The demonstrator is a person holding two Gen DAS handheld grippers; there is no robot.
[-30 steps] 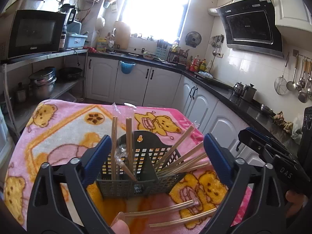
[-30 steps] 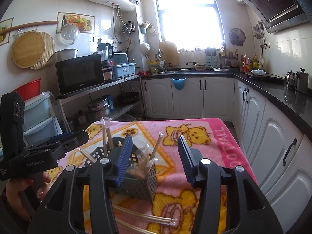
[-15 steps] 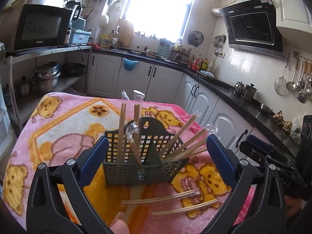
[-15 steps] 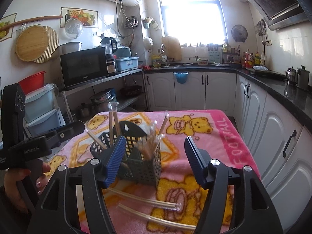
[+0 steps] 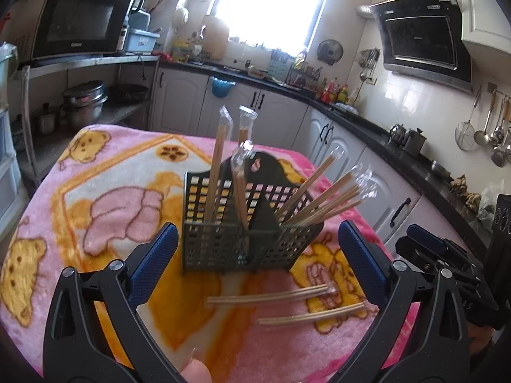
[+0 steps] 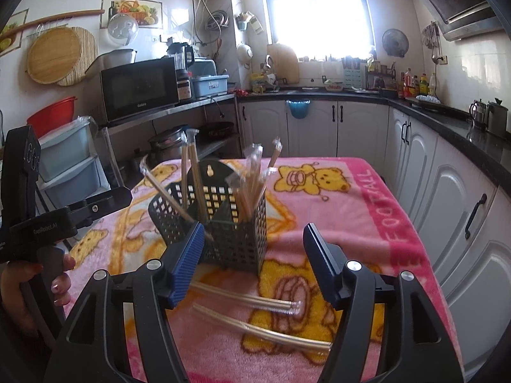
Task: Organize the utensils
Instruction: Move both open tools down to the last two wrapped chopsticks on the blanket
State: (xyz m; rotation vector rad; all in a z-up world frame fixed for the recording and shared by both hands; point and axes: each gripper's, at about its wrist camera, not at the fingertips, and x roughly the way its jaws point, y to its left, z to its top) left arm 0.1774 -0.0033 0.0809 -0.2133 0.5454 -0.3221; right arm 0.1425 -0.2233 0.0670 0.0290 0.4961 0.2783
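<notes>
A dark grey slotted utensil caddy (image 5: 236, 239) stands on the pink bear-print blanket (image 5: 105, 210), with several plastic-wrapped wooden chopsticks (image 5: 322, 191) upright or leaning in its compartments. Two more wrapped pairs (image 5: 268, 296) (image 5: 313, 314) lie flat on the blanket in front of it. My left gripper (image 5: 255, 255) is open just short of the caddy, above the loose pairs, holding nothing. In the right wrist view the caddy (image 6: 223, 223) stands beyond my right gripper (image 6: 255, 261), which is open and empty over the loose pairs (image 6: 246, 300) (image 6: 265, 332).
The right gripper (image 5: 447, 255) shows at the right edge of the left view; the left gripper (image 6: 64, 214) and a hand (image 6: 19, 287) at the left of the right view. White cabinets (image 6: 463, 223) flank the table's right side; a shelf with pots (image 5: 83, 102) stands left.
Both grippers have sunk and drawn back, so the caddy sits beyond their tips and the two loose pairs show in full. The right gripper's jaws have widened.
</notes>
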